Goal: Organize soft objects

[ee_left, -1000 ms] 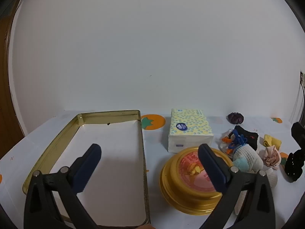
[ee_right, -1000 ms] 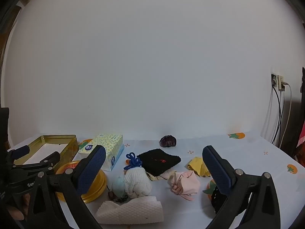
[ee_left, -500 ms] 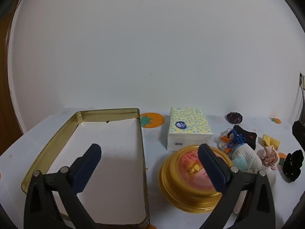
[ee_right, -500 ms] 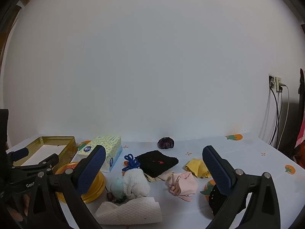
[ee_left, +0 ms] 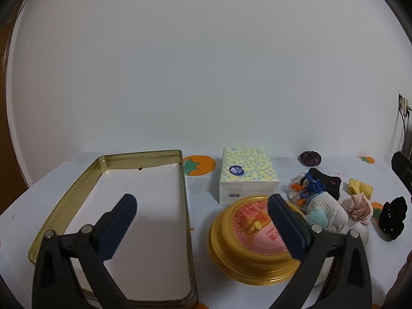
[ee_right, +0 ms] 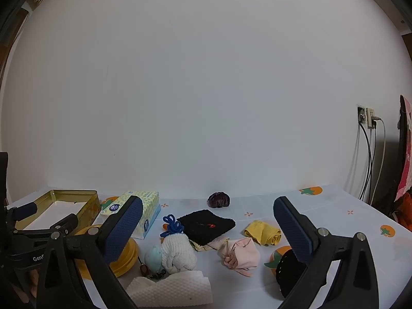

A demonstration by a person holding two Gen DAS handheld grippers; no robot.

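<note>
We hold the left tool (ee_left: 200,221) with its blue-padded fingers spread wide and nothing between them; it hangs low in the frame over the gap between the long brass-coloured rectangular tin (ee_left: 61,206), whose white floor is bare, and the round gold tin lid with the pink label (ee_left: 247,239) just right of it; behind the lid, at frame centre, stands the yellow-dotted soft tissue pack (ee_left: 247,177).

The right tool (ee_right: 208,226) is likewise spread apart and carries nothing; it hovers above the scatter of soft things in the lower middle of its frame: a white knitted pouch with a blue cord (ee_right: 177,252), a pale blue soft toy (ee_right: 153,255) just beside it, a white embossed paper towel (ee_right: 170,291) at the bottom edge, a black terry wristband (ee_right: 207,225), a crumpled pink cloth (ee_right: 242,255), a rolled yellow cloth (ee_right: 262,233), a black fuzzy scrunchie (ee_right: 288,270) partly behind the right finger, and a dark purple scrunchie (ee_right: 219,200) further back by the wall.

We judge the sorting not yet begun, since the tin is empty and every soft piece lies on the patterned worktop (ee_right: 334,221); the next move, we think, calls for lowering the right tool onto the nearest piece, likely the pink cloth or the knitted pouch, closing gently, then carrying it left to the tin.
</note>
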